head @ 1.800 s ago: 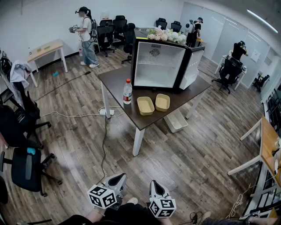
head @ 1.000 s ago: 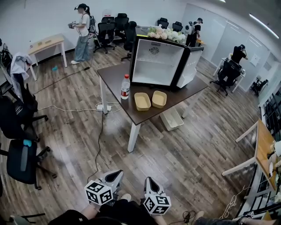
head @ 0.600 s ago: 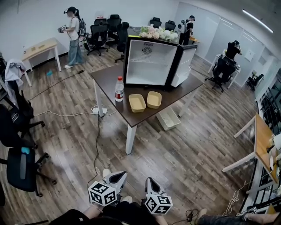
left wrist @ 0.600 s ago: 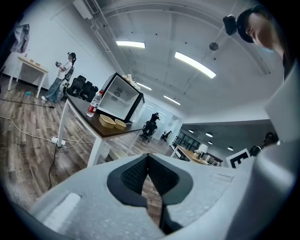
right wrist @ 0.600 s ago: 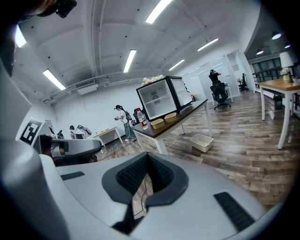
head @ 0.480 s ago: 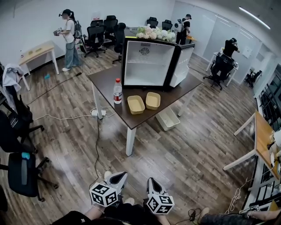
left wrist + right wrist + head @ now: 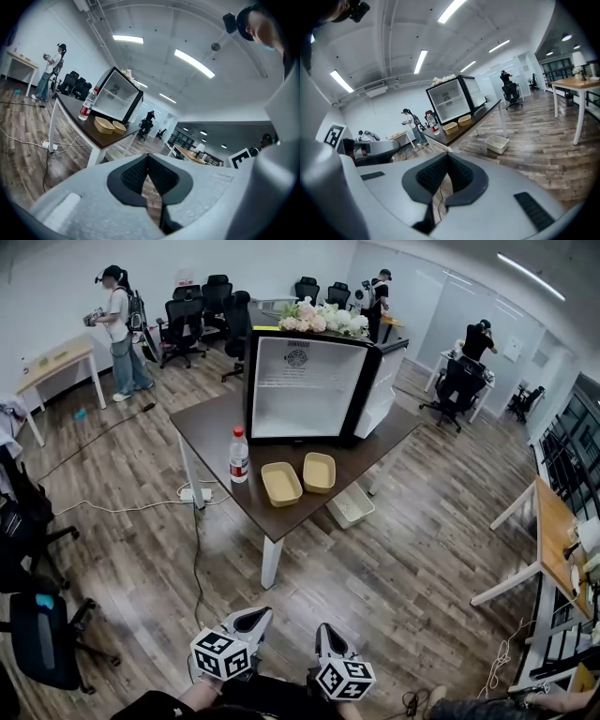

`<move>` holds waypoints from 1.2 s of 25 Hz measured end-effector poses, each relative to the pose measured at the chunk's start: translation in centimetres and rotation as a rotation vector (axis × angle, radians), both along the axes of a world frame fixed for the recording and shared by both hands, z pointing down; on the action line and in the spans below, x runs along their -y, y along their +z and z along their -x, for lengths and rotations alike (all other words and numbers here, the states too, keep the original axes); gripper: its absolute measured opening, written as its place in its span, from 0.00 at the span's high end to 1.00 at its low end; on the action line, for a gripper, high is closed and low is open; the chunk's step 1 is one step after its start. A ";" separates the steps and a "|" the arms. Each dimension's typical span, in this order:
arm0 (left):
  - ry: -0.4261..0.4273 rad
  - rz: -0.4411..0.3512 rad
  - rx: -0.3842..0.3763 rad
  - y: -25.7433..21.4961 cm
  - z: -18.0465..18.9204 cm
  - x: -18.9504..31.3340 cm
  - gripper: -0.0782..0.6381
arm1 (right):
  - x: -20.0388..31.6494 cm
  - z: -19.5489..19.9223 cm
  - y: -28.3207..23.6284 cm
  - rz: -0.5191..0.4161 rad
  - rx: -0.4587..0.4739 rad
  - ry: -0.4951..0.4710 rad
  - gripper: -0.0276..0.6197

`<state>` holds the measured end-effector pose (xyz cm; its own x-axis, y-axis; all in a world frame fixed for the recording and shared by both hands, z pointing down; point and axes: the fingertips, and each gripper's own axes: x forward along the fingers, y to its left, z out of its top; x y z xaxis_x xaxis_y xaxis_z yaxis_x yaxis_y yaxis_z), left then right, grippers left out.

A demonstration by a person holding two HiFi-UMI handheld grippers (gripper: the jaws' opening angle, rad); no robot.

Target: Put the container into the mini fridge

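Two shallow yellow containers (image 7: 281, 484) (image 7: 319, 472) lie side by side near the front edge of the dark brown table (image 7: 211, 427). Behind them stands the mini fridge (image 7: 295, 390), its door swung open to the right and its white inside empty. Both grippers hang low at my body, far from the table. My left gripper (image 7: 258, 614) (image 7: 148, 157) is shut on nothing, and so is my right gripper (image 7: 323, 629) (image 7: 448, 155). The containers (image 7: 104, 124) (image 7: 450, 127) show small and distant in both gripper views.
A water bottle (image 7: 239, 456) stands on the table left of the containers. A white bin (image 7: 351, 504) sits on the floor under the table, beside a power strip with cable (image 7: 192, 493). Office chairs (image 7: 37, 634) stand at left, a wooden table (image 7: 553, 531) at right. People stand at the back.
The view has drifted, so the table and fridge sit further left and a little nearer. The person at the back left has walked left. Both grippers stay low and shut.
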<state>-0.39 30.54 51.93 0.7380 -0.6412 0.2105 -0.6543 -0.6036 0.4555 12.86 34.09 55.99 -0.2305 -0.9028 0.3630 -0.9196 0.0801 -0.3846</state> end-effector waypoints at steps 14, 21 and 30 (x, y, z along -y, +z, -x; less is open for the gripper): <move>0.031 -0.045 0.012 -0.9 6.0 12.7 0.88 | 11.6 3.8 -0.6 -0.007 -0.068 0.057 0.94; 0.063 -0.072 0.016 -1.3 8.7 16.6 0.88 | 15.2 4.2 -0.8 -0.021 -0.010 0.180 0.94; 0.106 -0.059 0.017 -0.9 9.7 19.3 0.88 | 17.2 5.9 -0.2 -0.008 0.004 0.230 0.94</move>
<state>-10.06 11.21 51.05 0.7988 -0.5714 0.1879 -0.5929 -0.6954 0.4061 6.94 16.93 55.81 -0.0200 -0.9345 0.3554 -0.9126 -0.1282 -0.3884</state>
